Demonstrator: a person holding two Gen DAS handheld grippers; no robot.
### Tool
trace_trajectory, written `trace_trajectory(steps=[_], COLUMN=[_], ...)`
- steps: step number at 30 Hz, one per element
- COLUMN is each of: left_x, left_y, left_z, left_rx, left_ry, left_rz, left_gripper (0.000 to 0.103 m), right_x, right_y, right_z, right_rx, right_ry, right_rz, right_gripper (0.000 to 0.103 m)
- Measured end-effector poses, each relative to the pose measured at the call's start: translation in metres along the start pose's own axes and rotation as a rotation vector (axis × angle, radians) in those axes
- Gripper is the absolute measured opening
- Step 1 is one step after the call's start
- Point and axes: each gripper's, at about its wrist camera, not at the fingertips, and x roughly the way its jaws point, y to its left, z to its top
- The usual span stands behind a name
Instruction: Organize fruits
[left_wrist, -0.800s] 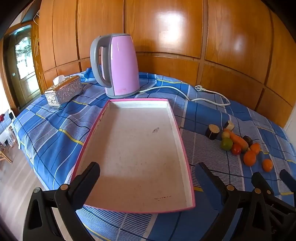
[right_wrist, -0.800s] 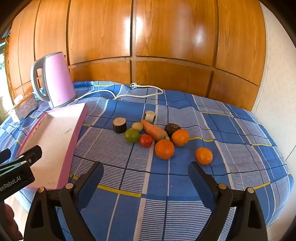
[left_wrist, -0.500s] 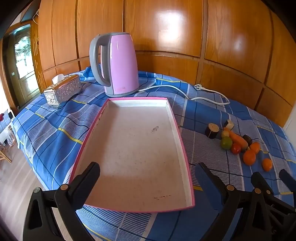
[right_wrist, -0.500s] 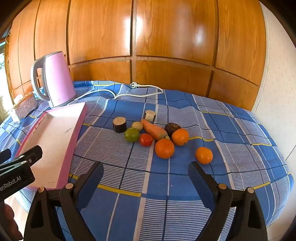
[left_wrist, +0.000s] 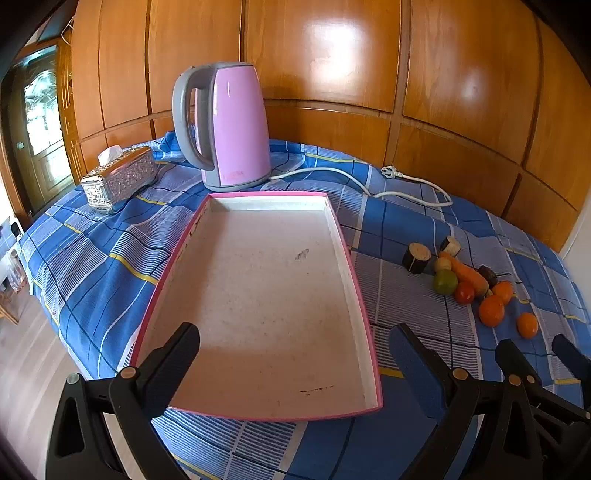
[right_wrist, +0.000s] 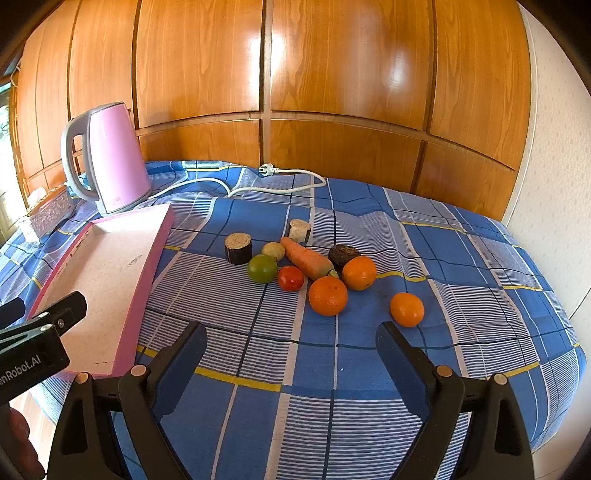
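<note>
A pink-rimmed tray (left_wrist: 354, 266) (right_wrist: 162, 236) with a bare white floor lies on the blue checked cloth. To its right sits a cluster of produce: three oranges (right_wrist: 328, 295) (right_wrist: 359, 272) (right_wrist: 406, 309), a carrot (right_wrist: 306, 257), a green lime (right_wrist: 262, 268), a red tomato (right_wrist: 290, 278), a dark fruit (right_wrist: 343, 254) and two cut stubs (right_wrist: 238, 248) (right_wrist: 299, 230). My left gripper (left_wrist: 295, 354) hangs open over the tray's near end, holding nothing. The right gripper (right_wrist: 290, 350) stands open in front of the produce, apart from it.
A pink kettle (left_wrist: 229, 125) stands behind the tray, its white cord and plug (left_wrist: 391, 171) trailing right along the wooden wall. A silver tissue box (left_wrist: 118, 177) sits at the far left. The table's edge drops to the floor on the left.
The left wrist view has shifted slightly, with the kettle and tray sitting a little higher in the frame. The right gripper and the produce look unmoved.
</note>
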Motion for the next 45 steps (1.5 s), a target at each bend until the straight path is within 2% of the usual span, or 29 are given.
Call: trace_trajectory(steps=[36, 40, 45], left_x=[-0.0018, -0.0026, -0.0024], left_y=[-0.0049, -0.0048, -0.0041], left_z=[0.0011, 0.0012, 0.0017], left_rx=[0.019, 0.017, 0.004], left_ry=[0.002, -0.003, 0.002], left_rz=[-0.036, -0.062, -0.129], left_gripper=[0.103, 0.103, 0.103], right_x=[0.0017, 0.0020, 0.0036], right_y=[-0.0024, -0.0031, -0.0043], right_z=[-0.0022, -0.0024, -0.0034], right_rx=[0.004, 0.005, 0.008], right_ry=[0.009, 0.011, 0.017], right_rz=[-0.007, -0.007, -0.010], right_gripper=[0.094, 0.094, 0.094])
